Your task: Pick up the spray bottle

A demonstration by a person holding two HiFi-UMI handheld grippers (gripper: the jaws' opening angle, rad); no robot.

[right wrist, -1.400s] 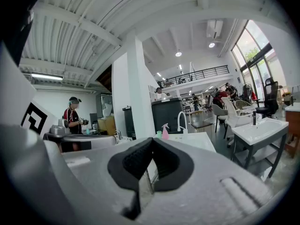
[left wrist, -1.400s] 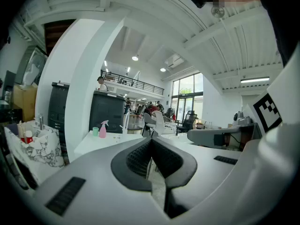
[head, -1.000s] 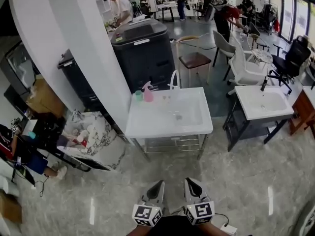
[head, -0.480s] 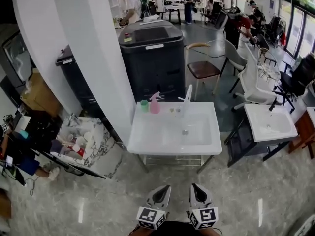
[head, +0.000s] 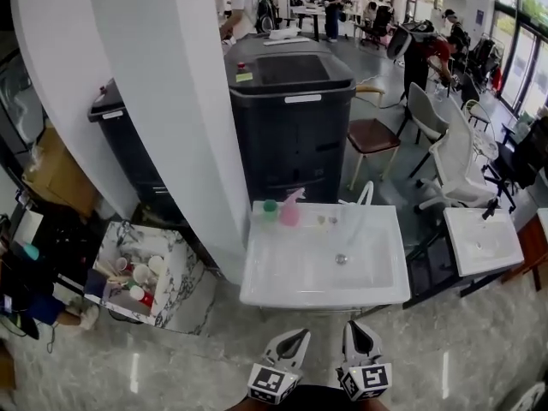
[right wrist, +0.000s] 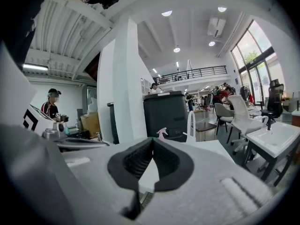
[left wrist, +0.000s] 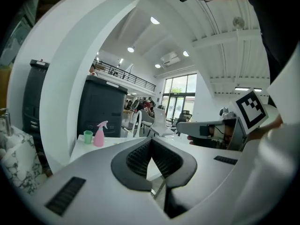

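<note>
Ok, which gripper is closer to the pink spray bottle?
Left. The left gripper is nearly in line with the spray bottle, across the sink; the right gripper is further right.

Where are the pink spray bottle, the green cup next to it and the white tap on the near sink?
pink spray bottle [head: 290, 215], head view, on its body.
green cup [head: 270, 210], head view, on its side wall.
white tap [head: 367, 191], head view, on its curved spout.
</note>
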